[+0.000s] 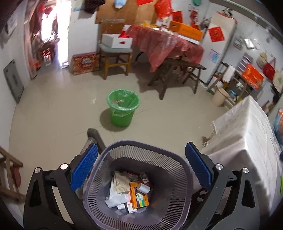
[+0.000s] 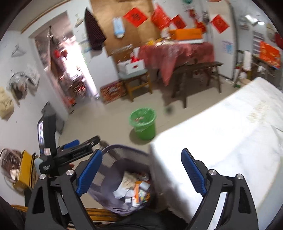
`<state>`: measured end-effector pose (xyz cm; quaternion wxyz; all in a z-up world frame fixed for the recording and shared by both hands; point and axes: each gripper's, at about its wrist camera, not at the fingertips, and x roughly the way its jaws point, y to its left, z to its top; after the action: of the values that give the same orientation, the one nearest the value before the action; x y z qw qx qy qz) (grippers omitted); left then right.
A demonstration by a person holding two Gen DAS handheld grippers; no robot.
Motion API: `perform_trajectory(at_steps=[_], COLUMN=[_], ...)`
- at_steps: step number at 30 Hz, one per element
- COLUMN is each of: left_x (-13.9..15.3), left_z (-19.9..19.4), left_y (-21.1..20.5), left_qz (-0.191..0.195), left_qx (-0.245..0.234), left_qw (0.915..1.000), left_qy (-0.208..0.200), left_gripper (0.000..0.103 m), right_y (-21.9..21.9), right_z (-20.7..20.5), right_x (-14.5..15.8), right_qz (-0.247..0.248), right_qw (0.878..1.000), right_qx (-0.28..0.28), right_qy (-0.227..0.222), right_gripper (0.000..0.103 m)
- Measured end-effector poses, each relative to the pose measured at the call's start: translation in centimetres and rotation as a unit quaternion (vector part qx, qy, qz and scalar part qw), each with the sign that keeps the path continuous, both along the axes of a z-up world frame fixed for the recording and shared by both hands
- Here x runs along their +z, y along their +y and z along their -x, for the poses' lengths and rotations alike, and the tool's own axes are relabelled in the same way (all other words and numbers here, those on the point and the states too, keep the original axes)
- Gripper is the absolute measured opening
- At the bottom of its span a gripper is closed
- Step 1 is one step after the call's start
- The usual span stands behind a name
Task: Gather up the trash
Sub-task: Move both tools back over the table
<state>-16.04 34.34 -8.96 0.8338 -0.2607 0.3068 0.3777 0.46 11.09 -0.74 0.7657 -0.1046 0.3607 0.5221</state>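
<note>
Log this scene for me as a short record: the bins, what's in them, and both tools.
mesh basket: between the left tool pads
basket contents: paper scraps and small boxes
left tool grip: pads beside the basket's sides, contact unclear
right tool: open, empty, facing the basket and the white-covered table
green bin: lined with a bag, on the floor, apart from the basket

Lived-in home room: red-clothed dining table [image 1: 164, 44], wooden bench [image 1: 178, 70], festive red wall papers [image 2: 135, 16].
</note>
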Motion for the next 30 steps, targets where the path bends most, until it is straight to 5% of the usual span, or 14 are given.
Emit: perform_trajectory(at_steps=[10,14,19,22,27,30], left_x=[1.7,4.7,6.7,6.4,5.5,5.1], left_z=[-4.7,-8.6,-15.2,-20.1,-25.4,-27.4], left_y=[-5.0,-9.6,-18.3,-25.0,-33.0,-36.6], left_qz=[-0.014,-0.029,-0.062,-0.051,-0.016,-0.018], left_qx=[-0.087,-0.168,-0.301,-0.395,-0.483,-0.508], left_qw=[0.9961,0.9853,0.9516,0.917,0.8753,0.8603], left_qy=[-0.002,-0.013,-0.001,0.014,0.026,0.034], left_gripper=[0.095,0.095,0.096,0.096,0.096,0.096], right_y=[-15.5,-22.0,-30.0,-33.8,-38.8,-41.2], right_z=[-5.4,-7.3,-8.9,-8.9,-8.8,-8.8], right_x=[1.9,1.7,0.9,0.4,-0.2,-0.9], right_qz=[-0.044,-0.052,-0.038,-0.033,-0.011,-0.003], right_qw=[0.986,0.969,0.936,0.919,0.892,0.879], right_qx=[-0.162,-0.238,-0.346,-0.388,-0.445,-0.47], right_qy=[-0.016,-0.027,-0.059,-0.067,-0.079,-0.078], right_gripper=[0.094,0.095,0.096,0.096,0.097,0.097])
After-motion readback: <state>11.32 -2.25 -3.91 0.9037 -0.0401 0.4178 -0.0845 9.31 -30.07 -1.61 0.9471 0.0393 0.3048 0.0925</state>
